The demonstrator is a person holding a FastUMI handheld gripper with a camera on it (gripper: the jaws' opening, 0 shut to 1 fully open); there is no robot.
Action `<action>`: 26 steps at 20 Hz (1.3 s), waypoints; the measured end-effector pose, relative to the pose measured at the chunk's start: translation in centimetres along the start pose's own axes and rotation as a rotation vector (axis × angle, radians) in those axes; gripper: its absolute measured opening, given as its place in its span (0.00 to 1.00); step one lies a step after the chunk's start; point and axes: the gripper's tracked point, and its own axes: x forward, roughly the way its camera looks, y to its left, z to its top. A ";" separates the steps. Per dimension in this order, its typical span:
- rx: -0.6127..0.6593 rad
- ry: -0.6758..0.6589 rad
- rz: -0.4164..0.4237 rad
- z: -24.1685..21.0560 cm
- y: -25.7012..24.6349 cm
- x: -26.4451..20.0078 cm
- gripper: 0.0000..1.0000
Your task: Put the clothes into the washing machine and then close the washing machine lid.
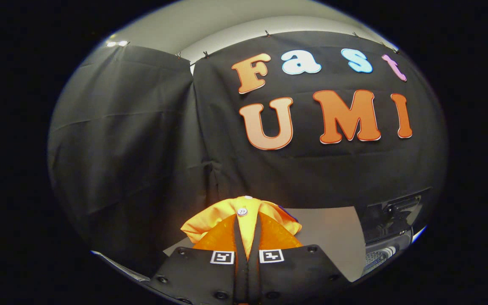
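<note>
orange garment (pixel 244 220) pinched between gripper (pixel 247 222) fingers.

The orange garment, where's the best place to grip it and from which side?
The gripper is already shut on the orange garment, pinching a bunched fold just below its white button. That raised fold is probably the best hold, taken from the near side, since the cloth humps up there and drapes loosely to both sides.

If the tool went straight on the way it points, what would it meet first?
The tool is shut on an orange garment; past that the way looks free up to the black cloth wall, though depth is unclear.
</note>
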 end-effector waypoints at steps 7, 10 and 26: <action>-0.012 -0.088 -0.041 5.6 -8.2 -6.4 0.08; -0.011 -0.113 -0.099 7.1 -13.7 -9.0 0.08; 0.056 0.061 -0.292 -7.7 -42.1 -11.7 0.08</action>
